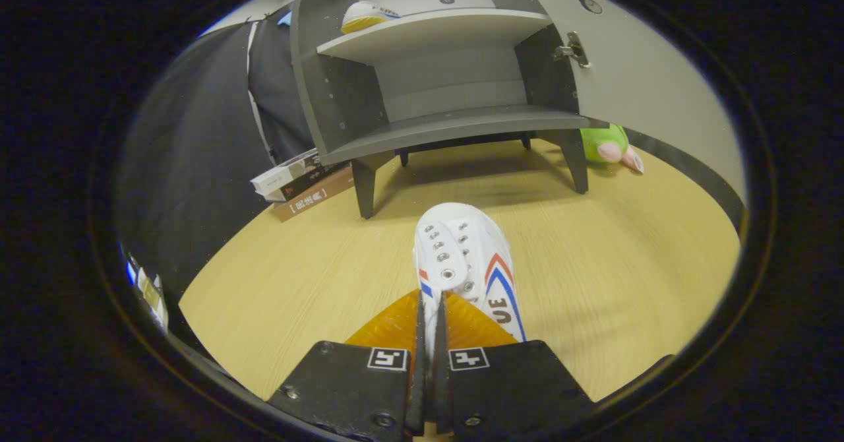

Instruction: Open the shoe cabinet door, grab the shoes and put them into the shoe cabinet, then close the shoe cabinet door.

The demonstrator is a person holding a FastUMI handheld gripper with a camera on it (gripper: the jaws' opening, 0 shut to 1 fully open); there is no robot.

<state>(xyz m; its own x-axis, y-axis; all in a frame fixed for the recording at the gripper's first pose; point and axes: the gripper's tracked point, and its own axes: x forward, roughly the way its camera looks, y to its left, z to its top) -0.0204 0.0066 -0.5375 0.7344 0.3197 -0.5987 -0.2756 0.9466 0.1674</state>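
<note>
Wooden tabletop (593,284), gripper (430,323) clamping shoe (461,257)

Gripper (430,336): screwed plates, square markers

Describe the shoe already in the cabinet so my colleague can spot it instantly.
Start at the open grey shoe cabinet standing on the wooden table. On its upper shelf, near the left wall, lies a white shoe with a yellow sole. The other white sneaker is pinched in the gripper.
</note>
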